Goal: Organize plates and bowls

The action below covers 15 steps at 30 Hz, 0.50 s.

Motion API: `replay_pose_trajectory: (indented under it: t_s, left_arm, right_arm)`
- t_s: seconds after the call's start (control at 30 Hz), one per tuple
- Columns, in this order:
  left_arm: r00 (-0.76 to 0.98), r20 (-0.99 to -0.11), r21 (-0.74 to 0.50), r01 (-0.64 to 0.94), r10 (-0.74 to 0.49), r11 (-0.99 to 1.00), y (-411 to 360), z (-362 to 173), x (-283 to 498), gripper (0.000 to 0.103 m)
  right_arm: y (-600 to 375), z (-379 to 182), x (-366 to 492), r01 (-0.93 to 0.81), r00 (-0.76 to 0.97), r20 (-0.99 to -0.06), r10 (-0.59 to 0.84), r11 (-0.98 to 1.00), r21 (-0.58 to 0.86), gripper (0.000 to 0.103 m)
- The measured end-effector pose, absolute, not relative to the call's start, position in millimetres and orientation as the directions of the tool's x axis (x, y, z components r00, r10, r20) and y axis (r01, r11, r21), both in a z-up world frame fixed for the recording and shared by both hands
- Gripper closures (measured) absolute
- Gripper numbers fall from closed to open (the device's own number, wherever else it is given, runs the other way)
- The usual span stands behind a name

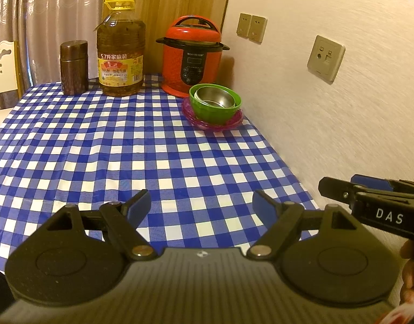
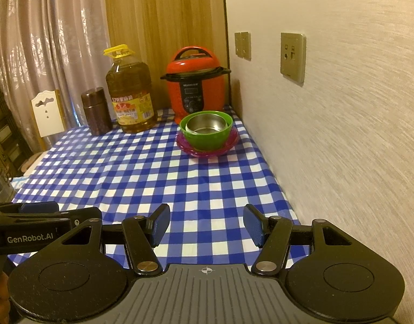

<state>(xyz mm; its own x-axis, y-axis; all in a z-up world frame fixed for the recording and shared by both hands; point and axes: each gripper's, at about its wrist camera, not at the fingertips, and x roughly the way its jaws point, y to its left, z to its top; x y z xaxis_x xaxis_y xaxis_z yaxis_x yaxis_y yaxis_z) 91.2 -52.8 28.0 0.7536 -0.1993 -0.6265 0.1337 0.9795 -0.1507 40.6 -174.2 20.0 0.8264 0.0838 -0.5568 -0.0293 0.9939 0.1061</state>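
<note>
A steel bowl [image 1: 213, 97] [image 2: 205, 125] is nested in a green bowl [image 1: 211, 112] [image 2: 205, 139], which stands on a purple plate [image 1: 215, 125] [image 2: 207, 151] near the wall, in front of the red cooker. My left gripper [image 1: 201, 206] hovers open over the near part of the checked tablecloth, far from the stack, nothing between its blue pads. My right gripper [image 2: 206, 225] is open too, with a narrower gap, empty, also well short of the stack. In the left wrist view the right gripper [image 1: 339, 186] shows at the right edge; the right wrist view has the left gripper [image 2: 49, 212] at its left edge.
A red electric pressure cooker [image 1: 192, 56] [image 2: 196, 82], a big oil bottle [image 1: 120, 51] [image 2: 130, 94] and a brown canister [image 1: 73, 67] [image 2: 96, 110] line the table's far end. The wall with sockets [image 1: 326, 58] runs along the right side. A white chair back [image 1: 3, 67] stands at the left.
</note>
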Motion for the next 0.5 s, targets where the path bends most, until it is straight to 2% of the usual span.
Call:
replay_pose_trajectory:
  t_s: [0.5]
  left_arm:
    - [0.753, -0.627, -0.149, 0.135, -0.199, 0.98, -54.1, 27.8, 93.1, 0.022]
  right_arm:
    - [-174.2, 18.5, 41.6, -0.028, 0.827, -0.556, 0.083, 0.994, 0.107, 0.043]
